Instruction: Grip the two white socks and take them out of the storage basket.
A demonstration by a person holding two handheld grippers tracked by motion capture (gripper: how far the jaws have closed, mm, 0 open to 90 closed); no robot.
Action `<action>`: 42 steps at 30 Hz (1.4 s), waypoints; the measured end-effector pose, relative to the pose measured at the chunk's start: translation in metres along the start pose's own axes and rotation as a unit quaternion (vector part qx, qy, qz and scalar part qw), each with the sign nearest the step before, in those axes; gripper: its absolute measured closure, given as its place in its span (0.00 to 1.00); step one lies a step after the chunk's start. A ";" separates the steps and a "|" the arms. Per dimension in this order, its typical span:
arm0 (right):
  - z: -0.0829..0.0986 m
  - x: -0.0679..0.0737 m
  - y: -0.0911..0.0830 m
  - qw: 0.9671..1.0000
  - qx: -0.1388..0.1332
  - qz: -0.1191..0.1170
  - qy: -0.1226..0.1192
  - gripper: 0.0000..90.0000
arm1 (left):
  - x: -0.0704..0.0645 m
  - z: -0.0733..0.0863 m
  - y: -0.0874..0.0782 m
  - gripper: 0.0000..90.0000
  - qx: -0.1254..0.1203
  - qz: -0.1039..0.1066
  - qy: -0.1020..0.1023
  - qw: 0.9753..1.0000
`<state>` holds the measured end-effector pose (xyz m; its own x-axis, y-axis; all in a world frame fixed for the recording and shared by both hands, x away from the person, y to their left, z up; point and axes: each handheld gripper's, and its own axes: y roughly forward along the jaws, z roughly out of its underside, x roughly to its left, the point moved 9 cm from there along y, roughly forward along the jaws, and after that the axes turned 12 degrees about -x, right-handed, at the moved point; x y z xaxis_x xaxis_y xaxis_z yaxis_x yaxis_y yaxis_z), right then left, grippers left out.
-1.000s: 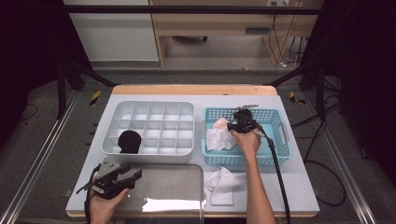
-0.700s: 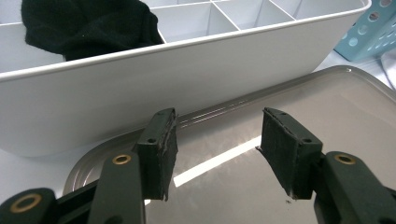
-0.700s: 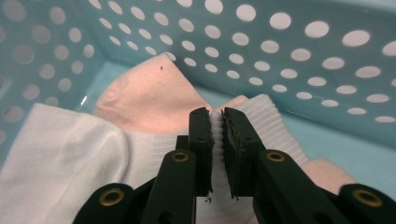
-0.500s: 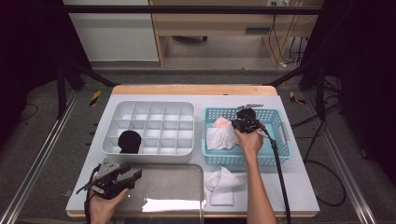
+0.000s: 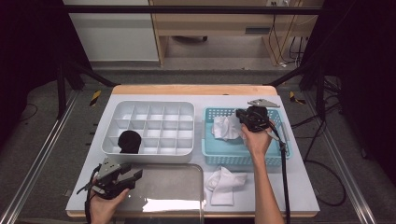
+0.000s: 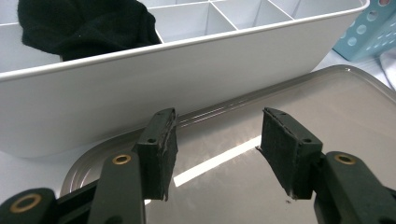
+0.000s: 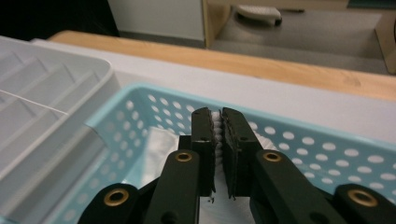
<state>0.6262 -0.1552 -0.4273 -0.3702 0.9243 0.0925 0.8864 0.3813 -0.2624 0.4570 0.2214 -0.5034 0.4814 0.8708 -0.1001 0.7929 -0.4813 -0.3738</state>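
Observation:
A white sock (image 5: 225, 127) hangs bunched over the blue basket (image 5: 275, 154), and my right gripper (image 5: 239, 119) is shut on it. In the right gripper view the jaws (image 7: 216, 122) pinch white ribbed fabric (image 7: 216, 140) above the perforated basket wall (image 7: 317, 154). A black sock (image 5: 129, 141) sits in a front-left compartment of the white divided tray (image 5: 154, 105). My left gripper (image 5: 132, 177) is open and holds nothing, low over a shiny metal tray (image 5: 168, 193). In the left gripper view (image 6: 217, 135) the white tray's wall (image 6: 196, 74) and the black sock (image 6: 84, 25) lie just ahead.
Another white sock (image 5: 225, 183) lies flat on the table in front of the basket, right of the metal tray. The right gripper's cable (image 5: 284, 177) trails along the person's forearm. A corner of the basket (image 6: 376, 35) shows beside the white tray.
My right gripper has shifted slightly right and up with the white sock in it. The left gripper has stayed put.

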 end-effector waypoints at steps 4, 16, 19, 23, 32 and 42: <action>-0.014 0.007 -0.012 0.999 -0.026 -0.019 0.004 0.94 | 0.000 0.000 0.000 0.49 0.000 0.001 -0.001 1.000; -0.052 0.021 -0.051 0.995 -0.085 -0.048 -0.008 0.94 | -0.001 0.000 0.001 0.49 0.002 0.001 0.000 1.000; -0.062 0.026 -0.062 0.994 -0.098 -0.056 -0.014 0.94 | -0.002 0.001 0.001 0.49 0.002 0.002 0.001 1.000; -0.072 0.032 -0.074 0.991 -0.112 -0.063 -0.019 0.94 | -0.003 0.001 0.002 0.49 0.002 0.003 0.000 1.000; -0.088 0.042 -0.098 0.988 -0.131 -0.080 -0.028 0.94 | -0.004 0.001 0.002 0.50 0.002 0.004 -0.003 1.000; -0.104 0.061 -0.129 0.981 -0.159 -0.106 -0.041 0.94 | -0.004 0.000 0.002 0.50 0.000 0.005 -0.004 1.000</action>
<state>0.5177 -0.1461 -0.2883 -0.5646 0.8247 0.0318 0.8244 0.5618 0.0685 0.4566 0.2169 -0.5038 0.4854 0.8671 -0.1116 0.7884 -0.4894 -0.3728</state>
